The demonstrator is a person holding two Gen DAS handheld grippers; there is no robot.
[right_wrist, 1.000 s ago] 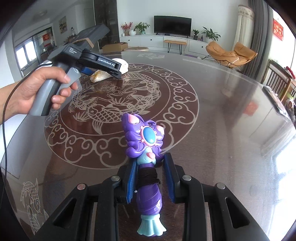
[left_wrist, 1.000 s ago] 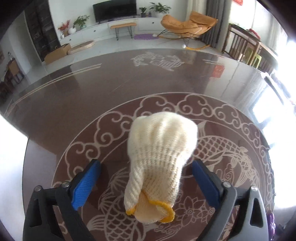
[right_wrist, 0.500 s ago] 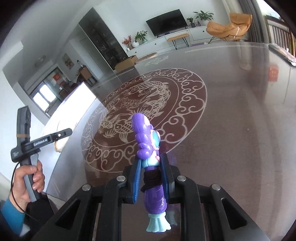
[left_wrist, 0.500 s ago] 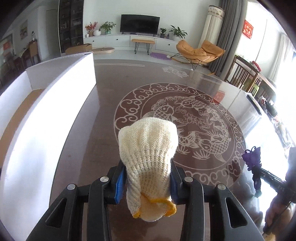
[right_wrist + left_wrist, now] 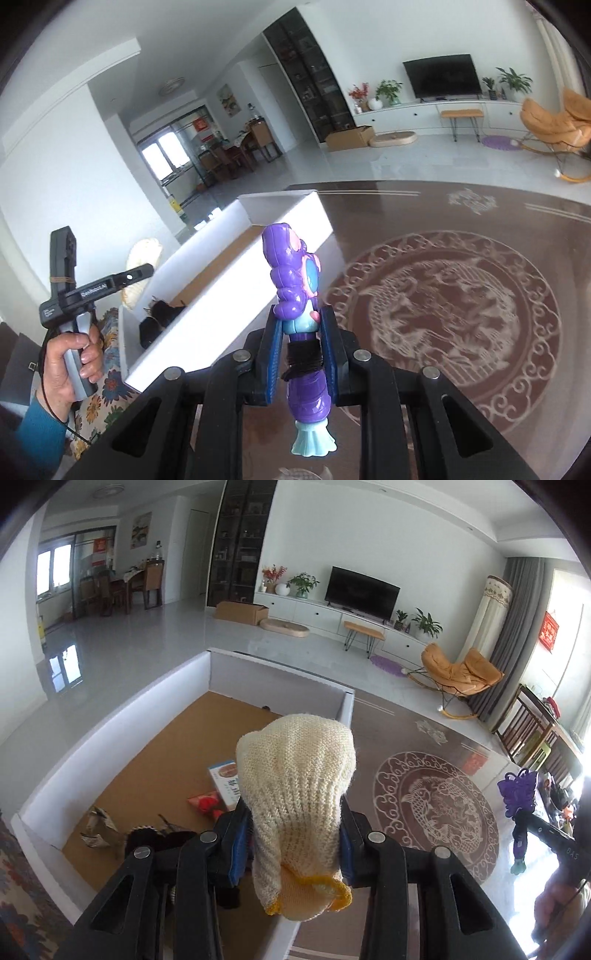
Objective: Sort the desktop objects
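Observation:
A cream knitted glove (image 5: 295, 797) with a yellow cuff stands up between the blue pads of my left gripper (image 5: 293, 843), which is shut on it above the white box (image 5: 110, 731) with a brown floor. A purple and teal toy figure (image 5: 297, 295), wound with dark cord, is pinched by my right gripper (image 5: 303, 354), shut on its middle over the dark table (image 5: 461, 295). From the right wrist view, the left gripper (image 5: 142, 273) hangs over the box's near end with the glove (image 5: 142, 254) in it. The left wrist view catches the toy (image 5: 519, 797) at far right.
Inside the box lie a booklet (image 5: 225, 779), a red packet (image 5: 207, 801), crumpled paper (image 5: 99, 827) and a dark object (image 5: 159, 840). The box (image 5: 229, 295) stands at the table's left edge. A floral cloth (image 5: 103, 391) lies beside it. A person's hand (image 5: 70, 365) grips the left handle.
The left gripper closed on the glove, lifted it off the table and carried it left over the white box. The right gripper tightened on the toy and raised it, turning toward the box.

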